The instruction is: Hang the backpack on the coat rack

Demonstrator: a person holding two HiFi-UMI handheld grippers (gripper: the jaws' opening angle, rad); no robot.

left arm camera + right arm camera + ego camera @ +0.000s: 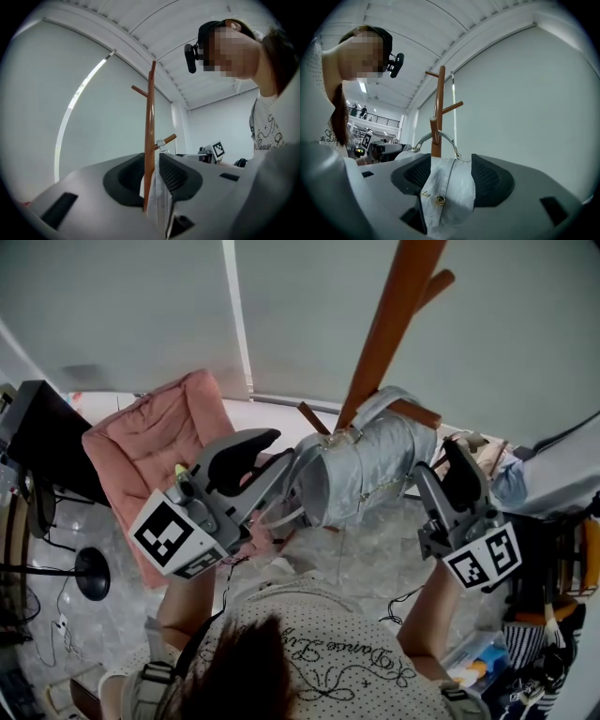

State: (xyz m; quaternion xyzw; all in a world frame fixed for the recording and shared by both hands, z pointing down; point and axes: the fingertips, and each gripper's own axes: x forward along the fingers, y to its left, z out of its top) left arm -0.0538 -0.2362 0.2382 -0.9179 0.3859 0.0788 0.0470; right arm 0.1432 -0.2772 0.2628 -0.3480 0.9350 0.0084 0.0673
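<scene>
Left of the brown wooden coat rack (389, 329), a pink cushioned armchair (155, 442) sits on the floor, well apart from the pole. Your left gripper (286, 465) comes in from the rack's left, roughly level. Its jaws are nearly together, pinching a thin edge of the silver-grey fabric backpack (366, 470). In the left gripper view the rack's pole stands right behind that pinched edge. The backpack hangs against the rack's pole on your side of it, clear of the floor. Its grey arched top handle (440, 137) sits over a short lower peg (434, 127) of the rack, and the peg tip pokes up past the loop. Your right gripper (442, 465) is on the rack's right. Its jaws are set wide but clamped on a broad flap of the backpack, and the flap fills the gap pad to pad. A small brass snap (439, 200) sits on that flap. You've got one gripper on the bag on either side of the pole.
</scene>
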